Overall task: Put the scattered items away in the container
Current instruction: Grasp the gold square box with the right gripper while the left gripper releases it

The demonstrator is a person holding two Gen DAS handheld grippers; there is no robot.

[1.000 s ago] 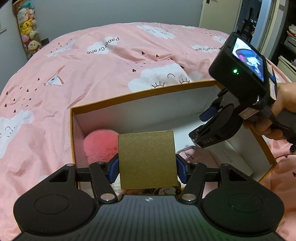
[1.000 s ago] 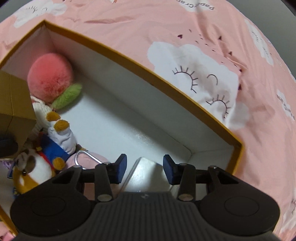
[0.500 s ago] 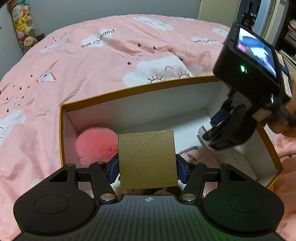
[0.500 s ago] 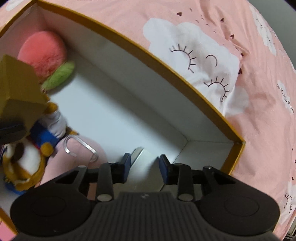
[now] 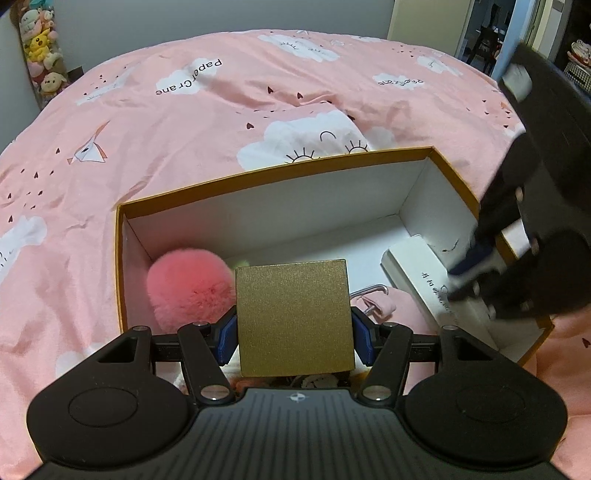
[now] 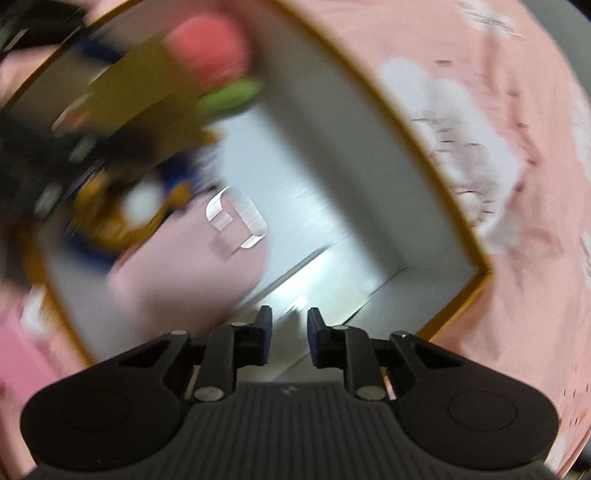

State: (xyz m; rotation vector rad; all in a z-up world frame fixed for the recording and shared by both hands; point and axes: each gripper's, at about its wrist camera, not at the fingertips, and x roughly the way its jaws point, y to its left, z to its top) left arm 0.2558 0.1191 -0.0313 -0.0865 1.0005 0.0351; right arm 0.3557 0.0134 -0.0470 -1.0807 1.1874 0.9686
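My left gripper (image 5: 295, 336) is shut on a square gold box (image 5: 293, 317), held over the near side of the orange-rimmed container (image 5: 280, 168). Inside the container lie a pink pom-pom (image 5: 188, 284), a pink pouch with a metal clip (image 5: 376, 302) and a white box (image 5: 417, 277). My right gripper (image 6: 290, 325) points down into the container's right corner (image 6: 476, 273), over the white box. Its jaws are closing to a narrow gap with nothing gripped between them. The right wrist view is blurred; a plush toy (image 6: 122, 210) and the pom-pom (image 6: 207, 48) show.
The container sits on a bed with a pink cloud-print duvet (image 5: 184, 129). Soft toys (image 5: 38, 44) hang in the far left corner of the room. A doorway (image 5: 487, 33) opens at the back right.
The right gripper's jaws have narrowed; it has rolled and drawn back towards the container's right edge, off the white box. The left gripper still holds the gold box in place.
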